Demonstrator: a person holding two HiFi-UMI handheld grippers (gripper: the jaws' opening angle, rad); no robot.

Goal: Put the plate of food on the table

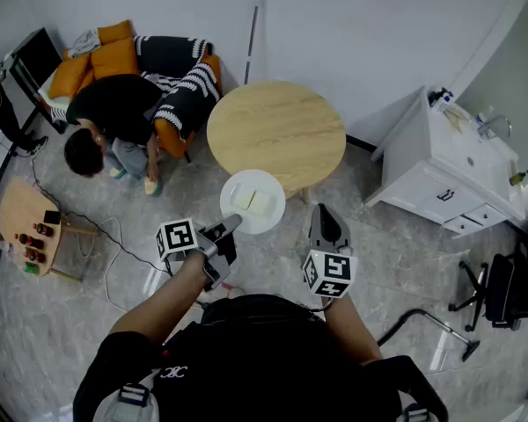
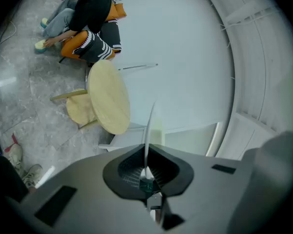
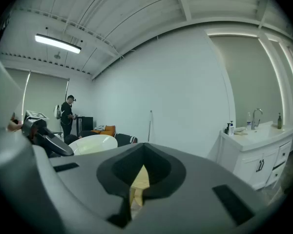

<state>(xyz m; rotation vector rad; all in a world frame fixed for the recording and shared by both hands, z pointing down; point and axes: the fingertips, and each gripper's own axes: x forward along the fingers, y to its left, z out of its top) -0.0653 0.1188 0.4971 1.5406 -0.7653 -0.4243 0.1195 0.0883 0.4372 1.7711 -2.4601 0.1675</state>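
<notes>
Left gripper (image 1: pixel 222 232) was clamped on the near rim of the plate (image 1: pixel 253 202), held out level just short of the table (image 1: pixel 277 130), overlapping its near edge. Plate: round, white, thin, glossy; likely stiff, light, breakable and slick at the rim. A one-sided rim hold would let it tip, so keep it flat. Food (image 1: pixel 258 202): pale flat slices, loose and liable to slide. Table: round, light wood, matte, bare. Right gripper (image 1: pixel 326 227) was closed to a slit, holding nothing.

No text reads clearly; shirt logo (image 1: pixel 172 373) perhaps lettering.
</notes>
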